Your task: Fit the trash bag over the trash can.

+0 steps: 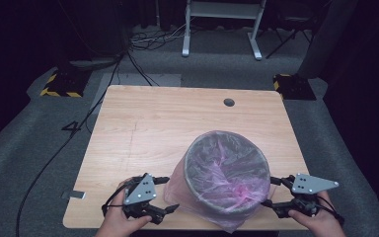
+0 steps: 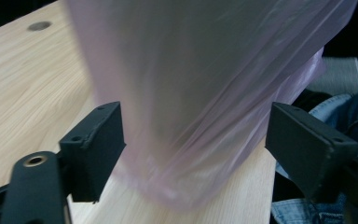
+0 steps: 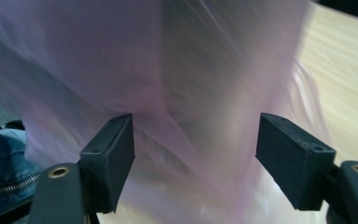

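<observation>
A round bin (image 1: pixel 227 207) lined with a thin pink plastic bag (image 1: pixel 225 170) stands near the table's front edge. The bag drapes over the rim and down the outside. My left gripper (image 1: pixel 170 193) is open at the bin's left side, its jaws spread on either side of the hanging pink bag (image 2: pixel 191 93). On the bin's right side my right gripper (image 1: pixel 271 192) is also open, and loose folds of the pink bag (image 3: pixel 177 93) hang between its jaws. Neither gripper pinches the plastic.
The wooden table (image 1: pixel 148 128) has a round cable hole (image 1: pixel 229 102) at the back right. Cables (image 1: pixel 79 123) run over the grey floor to the left. A white desk frame (image 1: pixel 222 24) stands behind. The person's jeans (image 2: pixel 321 112) lie just below the table's front edge.
</observation>
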`<action>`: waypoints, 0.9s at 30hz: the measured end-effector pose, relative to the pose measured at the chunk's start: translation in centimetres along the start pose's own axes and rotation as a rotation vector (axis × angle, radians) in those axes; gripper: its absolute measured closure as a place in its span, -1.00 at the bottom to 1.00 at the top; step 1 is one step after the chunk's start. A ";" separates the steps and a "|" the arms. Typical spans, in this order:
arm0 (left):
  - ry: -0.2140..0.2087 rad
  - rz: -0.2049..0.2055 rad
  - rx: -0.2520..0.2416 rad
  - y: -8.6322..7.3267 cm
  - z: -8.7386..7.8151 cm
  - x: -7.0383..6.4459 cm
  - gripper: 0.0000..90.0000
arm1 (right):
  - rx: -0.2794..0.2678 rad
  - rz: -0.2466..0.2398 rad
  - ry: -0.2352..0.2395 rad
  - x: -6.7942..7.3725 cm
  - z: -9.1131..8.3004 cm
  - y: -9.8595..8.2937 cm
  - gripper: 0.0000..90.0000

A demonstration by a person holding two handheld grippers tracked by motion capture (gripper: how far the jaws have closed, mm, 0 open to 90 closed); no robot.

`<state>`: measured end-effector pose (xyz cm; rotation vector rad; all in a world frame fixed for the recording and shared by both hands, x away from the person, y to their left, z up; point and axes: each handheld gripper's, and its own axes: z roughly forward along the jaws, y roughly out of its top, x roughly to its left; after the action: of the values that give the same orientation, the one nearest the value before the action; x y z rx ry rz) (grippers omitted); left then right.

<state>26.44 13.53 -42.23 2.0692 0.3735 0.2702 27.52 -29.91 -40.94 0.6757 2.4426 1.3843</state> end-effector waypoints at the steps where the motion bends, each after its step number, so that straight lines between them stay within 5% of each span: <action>1: -0.006 -0.003 0.002 0.3 0.4 -0.1 -0.57 | 0.015 -0.009 0.006 -0.1 0.4 0.2 -0.40; 3: -0.007 0.006 0.000 0.8 1.0 -0.1 -0.55 | 0.025 -0.013 0.000 -0.4 0.9 0.5 -0.21; 5: -0.008 0.000 0.007 1.0 1.3 0.2 -0.37 | 0.036 -0.014 0.021 -0.8 1.2 0.5 0.25; 7: -0.020 -0.012 0.006 1.2 1.4 0.3 0.03 | 0.031 -0.002 0.030 -1.1 1.3 0.6 0.68; 10: -0.009 -0.025 0.007 1.4 1.2 0.5 0.62 | -0.004 0.008 0.051 -1.3 1.0 1.0 0.98; 13: -0.010 -0.075 -0.008 1.5 0.9 0.9 1.00 | -0.035 0.018 0.036 -1.5 0.7 1.3 1.00; 20: 0.037 -0.138 0.008 0.9 1.2 2.5 1.00 | -0.067 0.050 -0.007 -2.4 0.0 1.5 1.00; 27: 0.044 -0.203 0.086 -1.2 3.0 3.4 1.00 | 0.016 0.121 0.003 -4.0 2.3 -0.6 1.00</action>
<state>30.41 12.95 -44.61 2.0921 0.6274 0.1801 31.79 -30.47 -42.64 0.8385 2.4534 1.4112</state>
